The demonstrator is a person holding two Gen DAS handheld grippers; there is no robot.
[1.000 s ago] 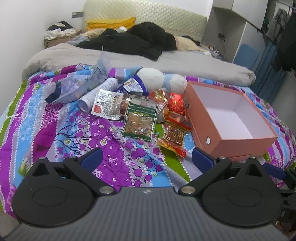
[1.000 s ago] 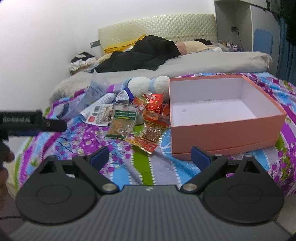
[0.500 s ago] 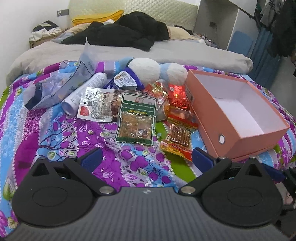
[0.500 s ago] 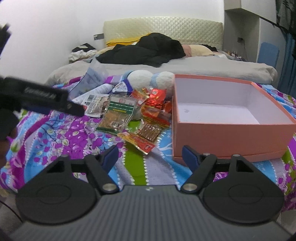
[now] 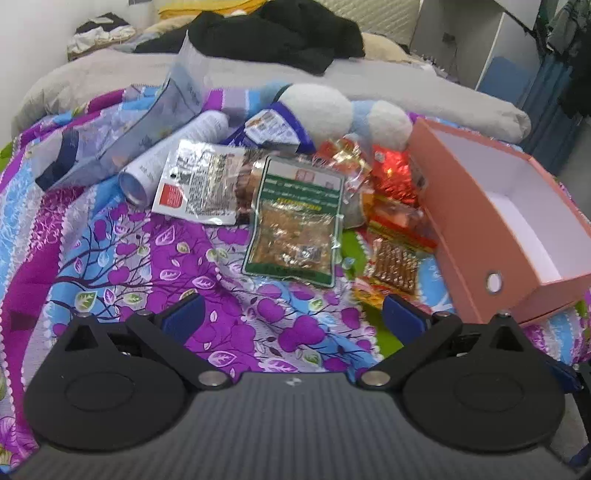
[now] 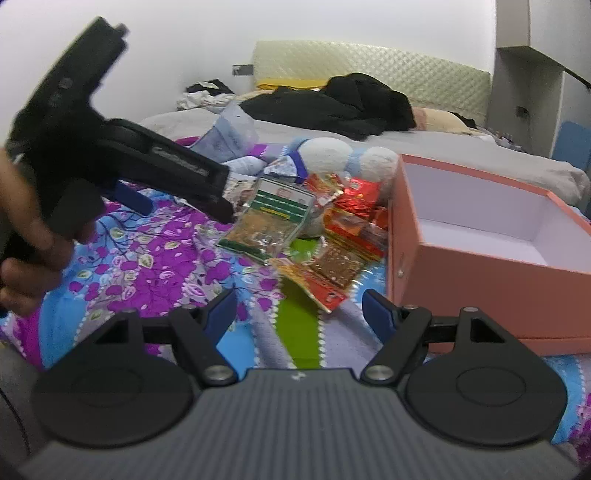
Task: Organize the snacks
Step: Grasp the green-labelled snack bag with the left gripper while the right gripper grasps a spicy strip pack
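A pile of snack packets lies on the patterned bedspread point(image 5: 122, 258): a green-labelled clear packet point(image 5: 295, 225), a silver packet point(image 5: 199, 184), a red-and-yellow packet point(image 5: 395, 262) and red foil packets point(image 5: 391, 173). An open salmon-pink box point(image 5: 476, 229) stands empty to their right. My left gripper point(image 5: 291, 314) is open and empty, just short of the green packet. My right gripper point(image 6: 299, 310) is open and empty, near the red-and-yellow packet point(image 6: 325, 273) and the box point(image 6: 480, 273). The left gripper also shows in the right wrist view point(image 6: 136, 199), above the bedspread at the left.
A white-and-blue plush toy point(image 5: 332, 107) lies behind the snacks. A clear plastic bag point(image 5: 122, 140) and a white tube point(image 5: 173, 155) lie at the left. A grey blanket point(image 5: 369, 81) and black clothes point(image 5: 284, 33) cover the far half of the bed.
Both grippers have moved forward and down toward the snack pile. The left gripper has swung further into the right wrist view. The right gripper's jaws stand a little narrower than a second ago.
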